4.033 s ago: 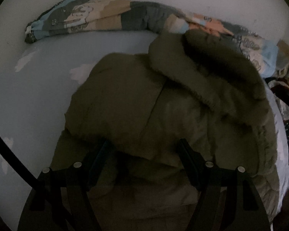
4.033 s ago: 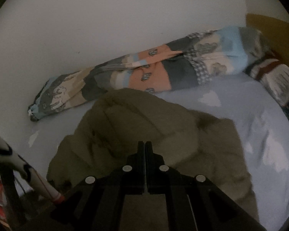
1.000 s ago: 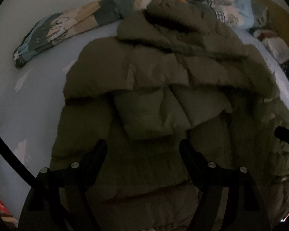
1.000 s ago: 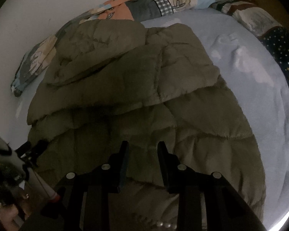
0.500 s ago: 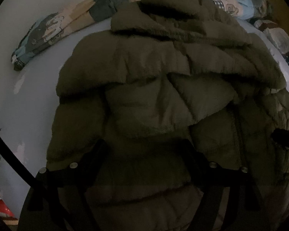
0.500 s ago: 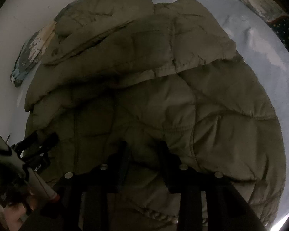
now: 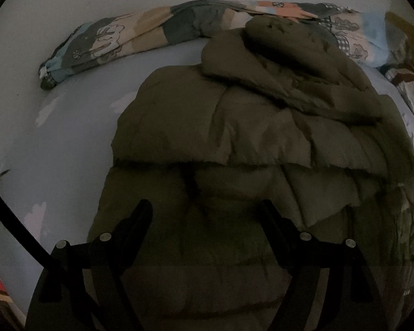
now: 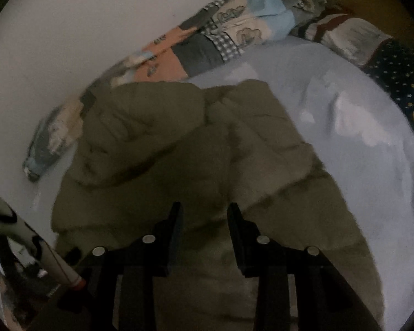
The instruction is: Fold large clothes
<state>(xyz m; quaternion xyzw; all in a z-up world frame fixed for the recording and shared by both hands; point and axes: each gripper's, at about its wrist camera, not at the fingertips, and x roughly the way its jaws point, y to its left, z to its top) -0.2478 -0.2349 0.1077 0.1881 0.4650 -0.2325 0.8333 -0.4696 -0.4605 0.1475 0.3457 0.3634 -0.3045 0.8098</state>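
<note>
The olive puffer jacket (image 7: 248, 143) is covering the near middle of the bed. Bare blue sheet (image 7: 77, 138) is lying open left; the rolled patchwork quilt (image 7: 140, 33) is blocking the far edge.

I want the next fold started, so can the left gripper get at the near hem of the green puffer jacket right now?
Probably yes. The left gripper hangs open right over the olive puffer jacket, nothing lies between its fingers and the fabric below them, and the right gripper is off to the side.

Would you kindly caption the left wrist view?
Open left gripper above a folded olive puffer jacket on a pale blue bed.
</note>
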